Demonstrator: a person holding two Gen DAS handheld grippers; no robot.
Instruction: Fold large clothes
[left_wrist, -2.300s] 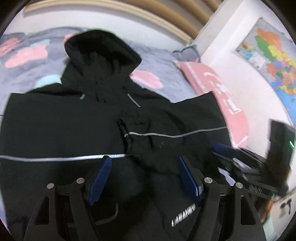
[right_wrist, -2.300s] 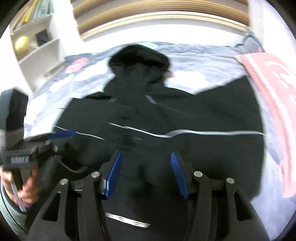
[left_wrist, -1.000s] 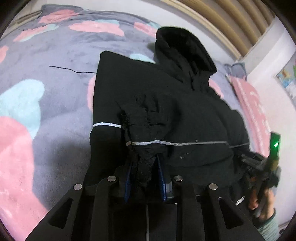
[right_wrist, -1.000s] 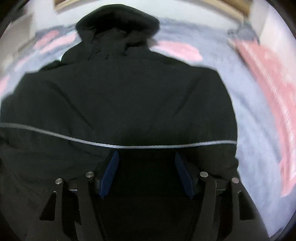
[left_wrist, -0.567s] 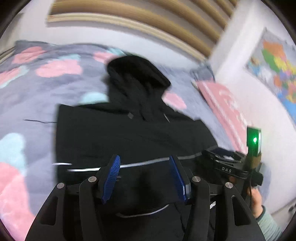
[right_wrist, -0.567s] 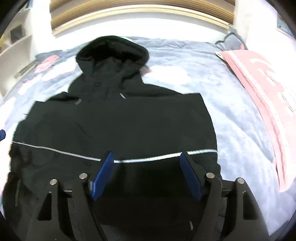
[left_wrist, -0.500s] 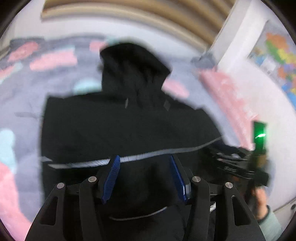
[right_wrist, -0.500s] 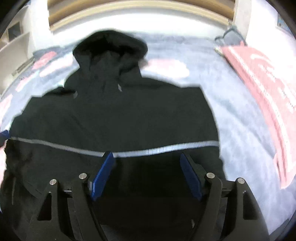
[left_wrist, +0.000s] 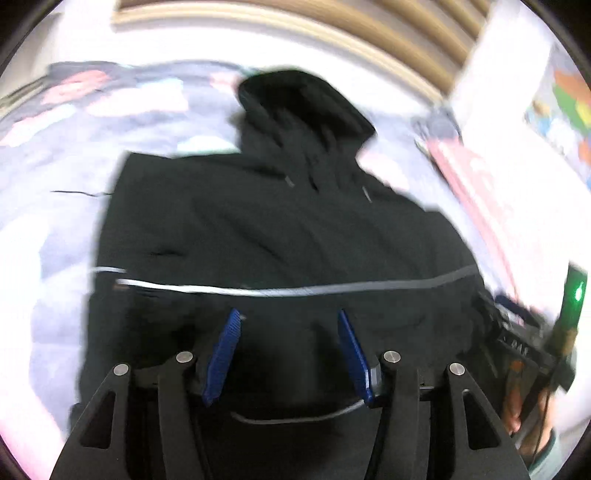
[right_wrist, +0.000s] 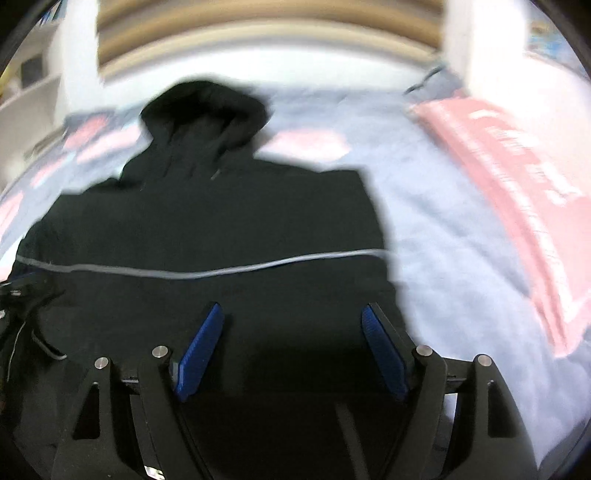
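Left wrist view: black hoodie (left_wrist: 280, 229) lies flat on the bed (left_wrist: 55, 155), hood pointing away, long axis running from me. My left tongs (left_wrist: 288, 347) and right tongs (right_wrist: 291, 347) gape, released, above the hem.

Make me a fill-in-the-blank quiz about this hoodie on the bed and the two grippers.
1. The hoodie is colored ____.
2. The left gripper and right gripper both have their jaws ____.
3. Across the hoodie runs a thin ____ stripe.
4. The hood points ____ from the grippers.

Missing words: black; open; grey; away
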